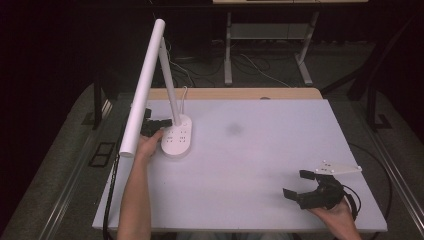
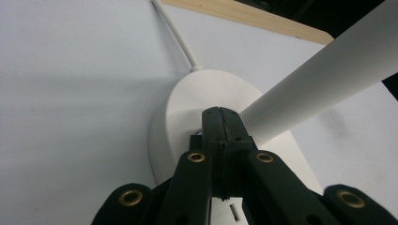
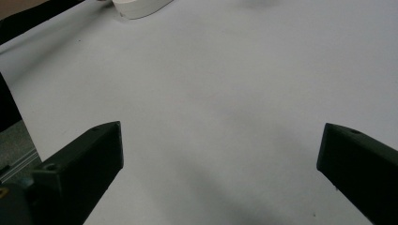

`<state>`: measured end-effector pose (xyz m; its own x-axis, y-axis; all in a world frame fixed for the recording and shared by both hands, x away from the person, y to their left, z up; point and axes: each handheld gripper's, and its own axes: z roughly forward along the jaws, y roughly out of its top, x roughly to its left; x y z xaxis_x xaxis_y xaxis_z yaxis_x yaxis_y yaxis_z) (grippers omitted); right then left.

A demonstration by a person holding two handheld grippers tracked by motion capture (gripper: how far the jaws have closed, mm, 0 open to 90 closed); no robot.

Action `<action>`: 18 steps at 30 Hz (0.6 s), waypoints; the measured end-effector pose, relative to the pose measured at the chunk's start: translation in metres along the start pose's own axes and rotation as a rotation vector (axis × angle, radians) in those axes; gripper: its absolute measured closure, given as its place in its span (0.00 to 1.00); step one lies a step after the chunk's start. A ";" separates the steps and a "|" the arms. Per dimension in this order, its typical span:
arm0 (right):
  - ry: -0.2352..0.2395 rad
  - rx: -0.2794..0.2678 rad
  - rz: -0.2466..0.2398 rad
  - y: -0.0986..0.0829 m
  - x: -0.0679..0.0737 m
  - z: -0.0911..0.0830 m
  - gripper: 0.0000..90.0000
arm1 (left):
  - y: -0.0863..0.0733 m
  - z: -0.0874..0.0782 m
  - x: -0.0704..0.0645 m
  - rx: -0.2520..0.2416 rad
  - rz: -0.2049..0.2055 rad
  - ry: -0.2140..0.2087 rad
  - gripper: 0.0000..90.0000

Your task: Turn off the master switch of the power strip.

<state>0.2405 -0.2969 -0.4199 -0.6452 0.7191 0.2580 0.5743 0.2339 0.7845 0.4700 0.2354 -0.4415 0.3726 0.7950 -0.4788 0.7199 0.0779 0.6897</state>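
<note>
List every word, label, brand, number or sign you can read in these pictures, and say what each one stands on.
None can be read.
Lamp base: small dark marks in groups on its top, too small to tell as letters or signs.
Lamp arm, white table top, left gripper and right gripper: no print visible.

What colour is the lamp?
White all over: the lamp and its oval base. The high view shows it best.
</note>
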 end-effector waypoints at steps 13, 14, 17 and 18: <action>-0.005 -0.003 0.005 0.000 -0.003 0.000 0.00 | 0.007 -0.006 -0.003 0.018 0.031 0.062 1.00; -0.005 -0.004 0.004 0.000 -0.003 0.000 0.00 | 0.007 -0.007 -0.003 0.023 0.038 0.075 1.00; -0.008 -0.003 0.005 0.000 -0.004 0.000 0.00 | 0.008 -0.012 0.000 0.024 0.046 0.093 1.00; -0.009 -0.003 0.008 0.000 -0.004 0.001 0.00 | 0.008 -0.014 0.000 0.011 0.034 0.090 1.00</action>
<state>0.2435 -0.2995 -0.4211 -0.6358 0.7270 0.2593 0.5783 0.2262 0.7839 0.4675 0.2445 -0.4284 0.3433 0.8480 -0.4037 0.7141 0.0436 0.6987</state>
